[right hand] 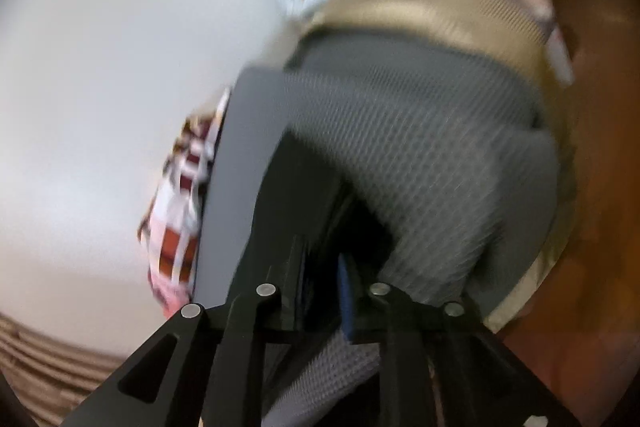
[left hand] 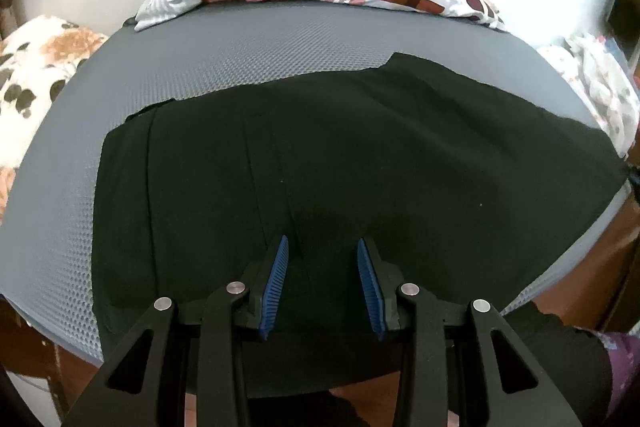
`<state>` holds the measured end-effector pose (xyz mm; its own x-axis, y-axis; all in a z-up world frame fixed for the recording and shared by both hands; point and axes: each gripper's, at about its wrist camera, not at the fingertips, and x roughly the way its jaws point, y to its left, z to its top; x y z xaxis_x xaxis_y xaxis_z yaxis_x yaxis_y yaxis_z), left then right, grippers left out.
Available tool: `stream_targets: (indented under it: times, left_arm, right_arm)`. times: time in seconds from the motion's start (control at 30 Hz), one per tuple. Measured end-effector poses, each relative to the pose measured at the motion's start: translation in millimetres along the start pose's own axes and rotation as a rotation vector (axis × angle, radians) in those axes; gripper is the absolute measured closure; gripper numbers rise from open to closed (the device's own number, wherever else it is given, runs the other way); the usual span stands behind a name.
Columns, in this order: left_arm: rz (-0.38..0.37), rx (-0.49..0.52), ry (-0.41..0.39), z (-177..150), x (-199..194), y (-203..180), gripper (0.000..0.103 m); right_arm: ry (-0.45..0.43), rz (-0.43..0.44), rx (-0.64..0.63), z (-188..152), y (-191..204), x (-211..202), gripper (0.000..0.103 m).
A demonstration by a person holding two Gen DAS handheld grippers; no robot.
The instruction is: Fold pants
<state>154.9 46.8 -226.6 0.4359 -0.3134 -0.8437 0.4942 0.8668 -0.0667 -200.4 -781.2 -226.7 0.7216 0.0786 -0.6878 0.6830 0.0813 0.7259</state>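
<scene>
Pants (left hand: 340,163), black, lie flat across the grey mesh mat (left hand: 240,47). Left gripper (left hand: 322,251) hovers spread above them; right gripper (right hand: 320,267) pinches a dark fabric end. Thin hold may slip, skewing the fold.

Blurred right gripper (right hand: 320,267) pinching black pants (right hand: 296,187), grey mat (right hand: 420,147) beneath

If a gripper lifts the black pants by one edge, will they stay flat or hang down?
The black pants will probably hang limp: they lie flat with soft creases, like thin fabric. They look light. The textured grey mat may resist sliding.
</scene>
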Motion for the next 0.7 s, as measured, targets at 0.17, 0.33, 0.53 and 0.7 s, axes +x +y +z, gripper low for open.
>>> stream_targets:
  times: [0.17,0.33,0.53,0.7]
  left_arm:
    - [-0.001,0.009,-0.011,0,0,-2,0.061]
    - [0.017,-0.011,-0.031,0,-2,-4,0.059]
    - [0.013,-0.049,-0.078,-1,-20,-3,0.057]
    - [-0.012,-0.089,-0.076,-1,-27,1,0.053]
  right_arm:
    - [0.027,-0.025,-0.042,0,5,-1,0.069]
    - [0.043,0.025,0.013,-1,2,3,0.058]
    - [0.072,0.040,0.027,-4,2,2,0.051]
    - [0.063,0.019,0.012,-7,2,1,0.074]
